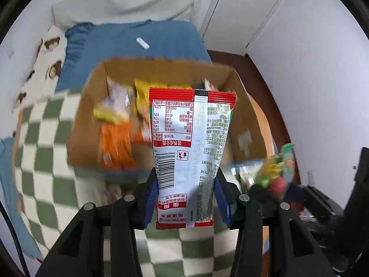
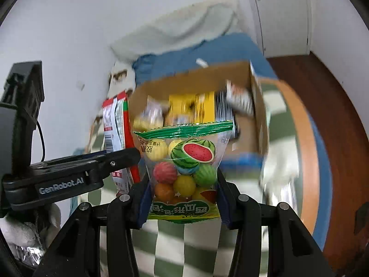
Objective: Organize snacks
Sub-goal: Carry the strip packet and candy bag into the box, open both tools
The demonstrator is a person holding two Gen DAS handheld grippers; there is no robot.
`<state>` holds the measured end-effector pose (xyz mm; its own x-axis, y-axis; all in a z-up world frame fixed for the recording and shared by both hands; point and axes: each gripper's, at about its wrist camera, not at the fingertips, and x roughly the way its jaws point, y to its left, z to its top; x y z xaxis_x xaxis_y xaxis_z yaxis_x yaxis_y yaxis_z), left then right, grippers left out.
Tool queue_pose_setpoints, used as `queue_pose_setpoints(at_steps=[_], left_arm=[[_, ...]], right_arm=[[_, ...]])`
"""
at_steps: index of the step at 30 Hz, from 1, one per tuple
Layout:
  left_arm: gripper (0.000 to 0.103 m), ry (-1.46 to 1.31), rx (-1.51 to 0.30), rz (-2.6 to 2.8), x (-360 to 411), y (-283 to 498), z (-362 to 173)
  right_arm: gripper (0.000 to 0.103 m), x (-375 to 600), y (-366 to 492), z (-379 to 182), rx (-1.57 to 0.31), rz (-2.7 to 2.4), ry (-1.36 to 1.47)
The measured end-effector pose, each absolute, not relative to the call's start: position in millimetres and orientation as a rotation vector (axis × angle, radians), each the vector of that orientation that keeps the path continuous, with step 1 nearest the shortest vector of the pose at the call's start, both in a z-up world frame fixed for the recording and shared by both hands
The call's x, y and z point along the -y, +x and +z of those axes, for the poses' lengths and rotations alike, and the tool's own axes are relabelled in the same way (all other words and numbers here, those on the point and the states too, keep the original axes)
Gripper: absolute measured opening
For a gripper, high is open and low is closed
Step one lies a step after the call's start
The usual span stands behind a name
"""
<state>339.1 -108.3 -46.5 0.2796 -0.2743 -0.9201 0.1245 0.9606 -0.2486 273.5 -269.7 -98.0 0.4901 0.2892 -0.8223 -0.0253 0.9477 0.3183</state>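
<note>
My left gripper (image 1: 186,180) is shut on a red and white snack packet (image 1: 191,143), held upright in front of the open cardboard box (image 1: 92,106). My right gripper (image 2: 183,182) is shut on a clear bag of watermelon gum balls (image 2: 184,164), held before the same box (image 2: 258,106). The box holds several snack packs, among them an orange one (image 1: 115,147) and a yellow one (image 2: 191,106). The left gripper with its packet (image 2: 115,124) shows at the left of the right wrist view. The gum bag (image 1: 275,173) shows at the right of the left wrist view.
The box stands on a green and white checkered blanket (image 1: 41,138) on a bed. Behind it lie a blue quilt (image 1: 143,41), a white pillow (image 1: 120,4) and a small white object (image 1: 143,43). A white door (image 1: 237,7) and wooden floor (image 2: 341,106) are to the right.
</note>
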Motion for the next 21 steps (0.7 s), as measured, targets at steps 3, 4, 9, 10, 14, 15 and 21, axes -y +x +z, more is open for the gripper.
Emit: queue_pose_setpoints(at_steps=[3,4,9,10,14,15,21], left_arm=[[0.043,-0.102,-1.272,-0.249,102,372,-54],[0.043,-0.103,-1.283,-0.237,97,385,-61],[0.043,-0.139,-1.405,-0.209,85,432,-107],[0.043,-0.15,-1.429,-0.197,83,438,-118],[0.043,-0.15,-1.49,-0.174,79,448,-153],[0.043,-0.145,-1.501,-0.17,79,449,-159],[0.045,-0.122,-1.555,-0.151,74,448,-189]], right_arm=[[0.051,277,305,-93,-1.027,0.174,0.294],[0.051,280,316,-95,-1.032,0.163,0.298],[0.051,287,358,-119,-1.115,0.129,0.293],[0.051,288,362,-126,-1.131,0.119,0.288],[0.051,272,386,-156,-1.184,0.095,0.259],[0.051,272,389,-162,-1.199,0.092,0.257],[0.051,269,399,-185,-1.251,0.089,0.231]])
